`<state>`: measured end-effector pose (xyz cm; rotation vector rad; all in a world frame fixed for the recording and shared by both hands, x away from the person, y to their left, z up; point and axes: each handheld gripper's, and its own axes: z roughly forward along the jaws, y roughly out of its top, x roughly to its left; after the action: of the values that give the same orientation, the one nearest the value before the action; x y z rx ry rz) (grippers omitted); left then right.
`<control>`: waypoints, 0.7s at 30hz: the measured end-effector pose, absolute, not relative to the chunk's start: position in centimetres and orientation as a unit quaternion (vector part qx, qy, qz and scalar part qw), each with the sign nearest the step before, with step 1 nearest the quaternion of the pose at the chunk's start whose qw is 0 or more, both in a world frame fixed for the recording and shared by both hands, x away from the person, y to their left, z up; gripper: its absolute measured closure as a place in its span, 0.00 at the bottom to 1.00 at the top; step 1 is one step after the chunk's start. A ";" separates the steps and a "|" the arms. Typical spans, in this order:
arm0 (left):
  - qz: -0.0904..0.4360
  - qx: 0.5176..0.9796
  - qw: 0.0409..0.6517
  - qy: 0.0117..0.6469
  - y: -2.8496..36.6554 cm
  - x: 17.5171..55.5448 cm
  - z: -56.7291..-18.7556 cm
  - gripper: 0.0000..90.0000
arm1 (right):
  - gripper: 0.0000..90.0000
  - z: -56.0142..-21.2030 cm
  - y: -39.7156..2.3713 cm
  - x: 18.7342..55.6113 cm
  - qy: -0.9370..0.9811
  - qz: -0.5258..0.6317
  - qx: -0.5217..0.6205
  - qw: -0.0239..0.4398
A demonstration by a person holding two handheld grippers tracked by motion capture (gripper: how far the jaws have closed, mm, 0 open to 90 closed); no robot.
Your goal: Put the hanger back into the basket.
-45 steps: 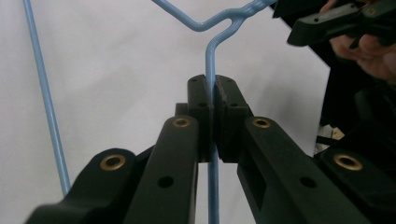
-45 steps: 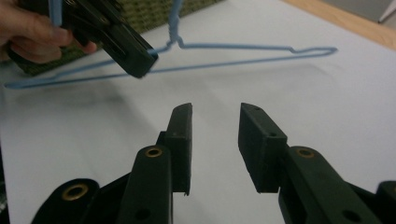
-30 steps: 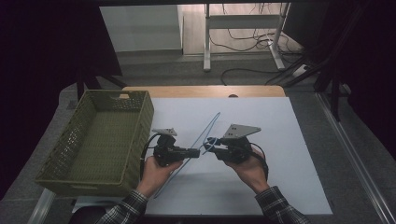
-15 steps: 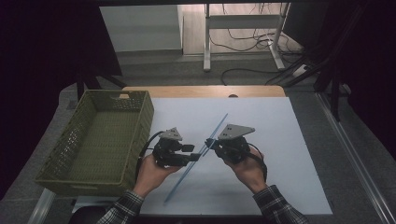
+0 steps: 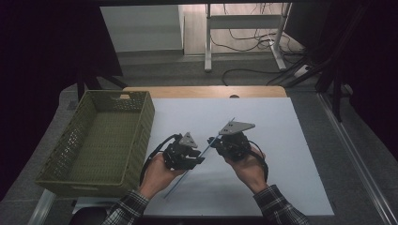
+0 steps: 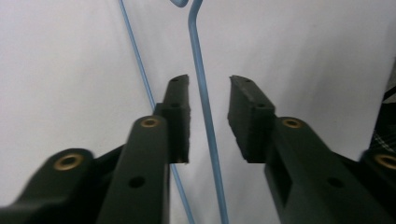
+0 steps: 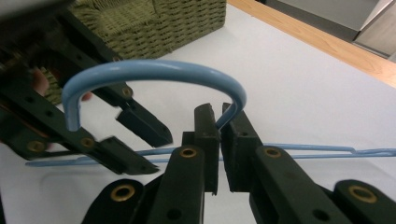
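Observation:
A blue wire hanger (image 5: 187, 172) lies slanted over the white table sheet (image 5: 281, 140) between my two hands. My right gripper (image 7: 219, 108) is shut on the neck just below the hanger's hook (image 7: 154, 70); in the high view it (image 5: 215, 141) sits at the hanger's upper part. My left gripper (image 6: 208, 81) is open, and one blue wire of the hanger (image 6: 205, 116) runs between its jaws without touching them. A second wire (image 6: 135, 51) passes outside the left jaw. From above, the left gripper (image 5: 196, 159) sits close beside the right one.
An olive woven basket (image 5: 141, 117) stands at the table's left, close to my left hand. A wooden table edge (image 5: 206, 91) runs along the back. White sheet stretches to the right of my right hand.
Both grippers and the hanger have shifted slightly to the right. The left gripper has turned, so its grey plate faces up.

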<state>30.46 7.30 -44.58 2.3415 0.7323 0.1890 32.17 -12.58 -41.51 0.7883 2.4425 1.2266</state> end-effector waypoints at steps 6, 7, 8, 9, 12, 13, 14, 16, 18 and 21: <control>0.060 0.899 0.321 0.291 7.0 30.9 -44.6 0.92 | 0.94 -41.3 -12.3 32.1 0.851 0.425 0.273 0.144; 0.054 0.898 0.322 0.294 7.1 31.0 -44.5 0.92 | 0.94 -41.3 -12.3 32.1 0.851 0.425 0.273 0.144; 0.042 0.895 0.325 0.303 7.4 31.3 -44.4 0.95 | 0.94 -41.2 -12.3 32.0 0.851 0.425 0.271 0.147; 0.042 0.895 0.325 0.303 7.4 31.3 -44.4 0.96 | 0.94 -41.2 -12.3 32.0 0.851 0.425 0.271 0.147; -0.002 0.882 0.353 0.312 8.2 31.9 -44.6 0.97 | 0.94 -41.1 -12.3 32.0 0.852 0.426 0.268 0.146; -0.015 0.876 0.364 0.317 8.5 32.0 -44.7 0.97 | 0.94 -41.0 -12.4 32.1 0.850 0.429 0.270 0.143; -0.021 0.872 0.369 0.320 8.6 32.1 -44.7 0.97 | 0.94 -41.0 -12.5 32.1 0.849 0.431 0.270 0.142; -0.045 0.860 0.392 0.324 9.3 32.4 -44.5 0.98 | 0.90 -40.7 -12.6 32.1 0.845 0.440 0.269 0.142; -0.050 0.854 0.401 0.327 9.7 32.5 -44.3 0.98 | 0.83 -40.5 -12.8 32.0 0.842 0.445 0.269 0.141; -0.065 0.846 0.414 0.330 10.5 32.7 -43.6 0.98 | 0.76 -40.3 -13.0 31.8 0.841 0.446 0.268 0.146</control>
<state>32.74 10.51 -43.65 2.1256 0.8291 -0.1638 31.81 -13.00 -40.27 0.7727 2.4228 1.2839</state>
